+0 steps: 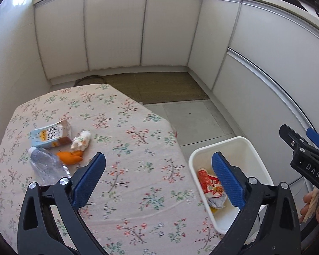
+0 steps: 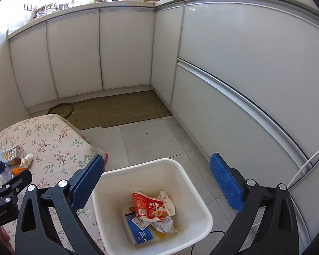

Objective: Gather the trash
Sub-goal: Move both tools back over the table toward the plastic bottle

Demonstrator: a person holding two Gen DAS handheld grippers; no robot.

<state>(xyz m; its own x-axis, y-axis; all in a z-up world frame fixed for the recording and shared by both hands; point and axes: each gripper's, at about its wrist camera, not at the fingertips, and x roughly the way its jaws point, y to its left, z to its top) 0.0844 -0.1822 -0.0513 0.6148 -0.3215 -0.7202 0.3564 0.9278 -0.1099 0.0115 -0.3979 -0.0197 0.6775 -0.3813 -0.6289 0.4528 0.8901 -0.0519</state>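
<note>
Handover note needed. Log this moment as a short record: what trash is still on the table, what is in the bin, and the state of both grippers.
table: floral cloth
still on table: carton, crumpled tissue, orange scrap, clear plastic bottle, grouped together at its left
bin: white bin on the floor beside the table
in bin: red wrapper, blue box, crumpled paper
left gripper: open, empty
right gripper: open, empty, above the bin

Matt printed cloth on table (image 1: pixel 125 127); smooth white plastic bin (image 2: pixel 193 193) under right gripper (image 2: pixel 159 182); crinkled clear plastic bottle (image 1: pixel 46 165), paper carton (image 1: pixel 51 136) ahead-left of left gripper (image 1: pixel 157 180); glossy cabinet doors (image 1: pixel 114 29); pads (image 1: pixel 89 180) textured blue rubber.
</note>
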